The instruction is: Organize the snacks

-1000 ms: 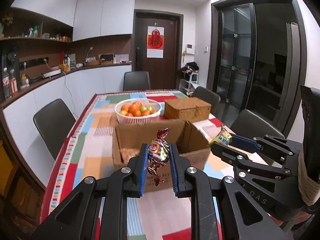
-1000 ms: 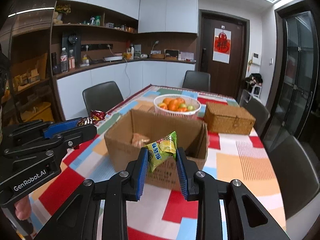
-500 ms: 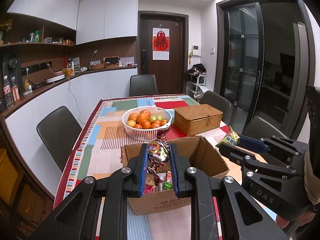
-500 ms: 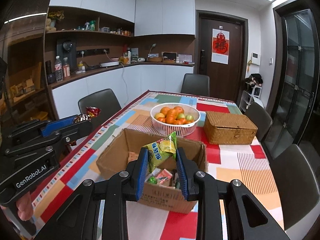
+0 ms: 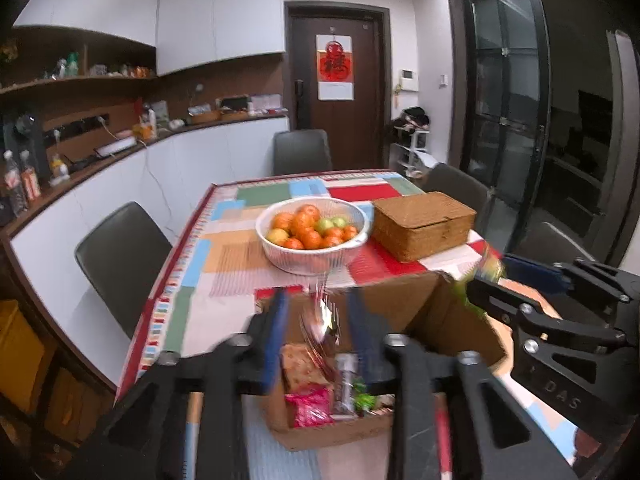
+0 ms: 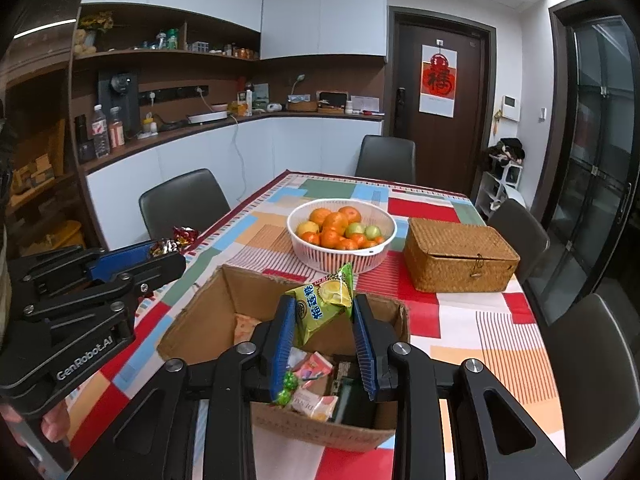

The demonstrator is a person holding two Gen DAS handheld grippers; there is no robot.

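Observation:
An open cardboard box [image 6: 200, 320] with several snack packets inside stands on the table; it also shows in the left wrist view [image 5: 448, 312]. My left gripper [image 5: 318, 328] is over the box, its jaws spread apart, with the red foil candy [image 5: 320, 320] blurred between them. In the right wrist view the candy [image 6: 176, 240] still shows at the left gripper's tips. My right gripper [image 6: 324, 320] is shut on a green snack packet [image 6: 322, 306] above the box.
A white basket of oranges [image 6: 341, 240] and a wicker box [image 6: 458, 254] stand behind the cardboard box on the patchwork tablecloth [image 6: 480, 320]. Dark chairs [image 6: 184, 204] surround the table. A counter runs along the left wall.
Both grippers rose and tilted down over the box, so its contents now show. The left jaws have widened and the candy is blurred between them.

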